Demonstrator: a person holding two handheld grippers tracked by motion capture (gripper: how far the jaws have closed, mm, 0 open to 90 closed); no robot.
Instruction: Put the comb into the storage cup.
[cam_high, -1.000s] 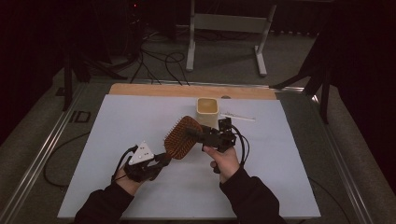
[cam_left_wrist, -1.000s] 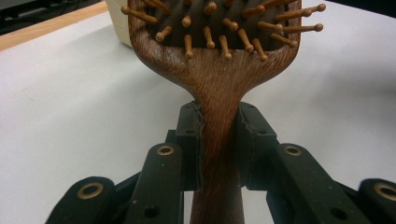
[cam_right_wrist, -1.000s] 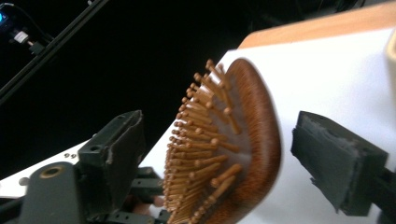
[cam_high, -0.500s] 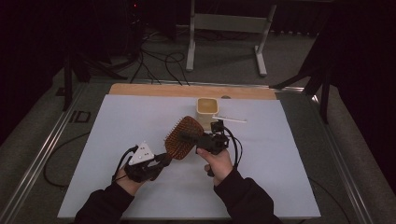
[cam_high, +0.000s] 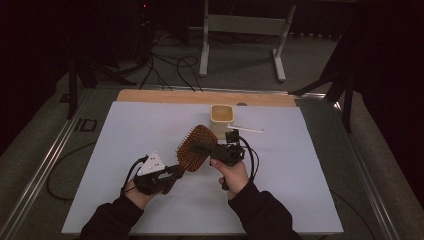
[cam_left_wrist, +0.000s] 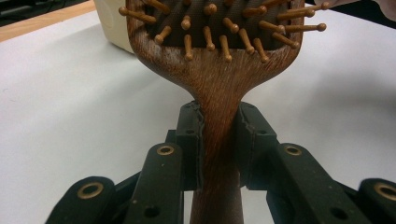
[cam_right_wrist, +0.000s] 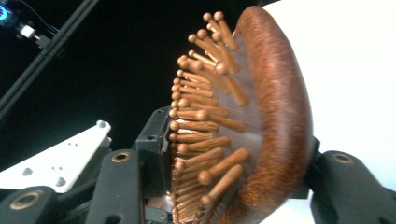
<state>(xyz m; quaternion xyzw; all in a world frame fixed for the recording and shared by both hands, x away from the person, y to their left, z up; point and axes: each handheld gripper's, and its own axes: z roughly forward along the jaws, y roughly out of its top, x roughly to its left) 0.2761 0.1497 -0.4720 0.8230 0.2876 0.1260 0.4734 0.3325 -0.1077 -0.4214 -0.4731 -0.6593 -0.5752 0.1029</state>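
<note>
In the high view the brush (cam_high: 196, 148) is held clear of the white table (cam_high: 125, 130), between the two hands, with a cream cup (cam_high: 222, 115) just behind it; the left gripper (cam_high: 167, 176) has the handle end and the right gripper (cam_high: 210, 149) reaches over the head. In the left gripper view the jaws are clamped on the narrow wooden neck of the brush (cam_left_wrist: 219, 93), pads pressed to both sides of the handle, bristles facing the camera. That neck looks like the soundest hold: stiff wood, narrow enough to seat well, though smooth and likely a bit slippery if it twists. In the right gripper view the jaws have just been closing and now pinch the head of the brush (cam_right_wrist: 275, 116) across its thickness, one pad on the rounded wooden back, the other among the pegs. The brush seems light and rigid, but the pegs probably sit in a soft cushion and may bend or give, so that side grip is likely less firm.
</note>
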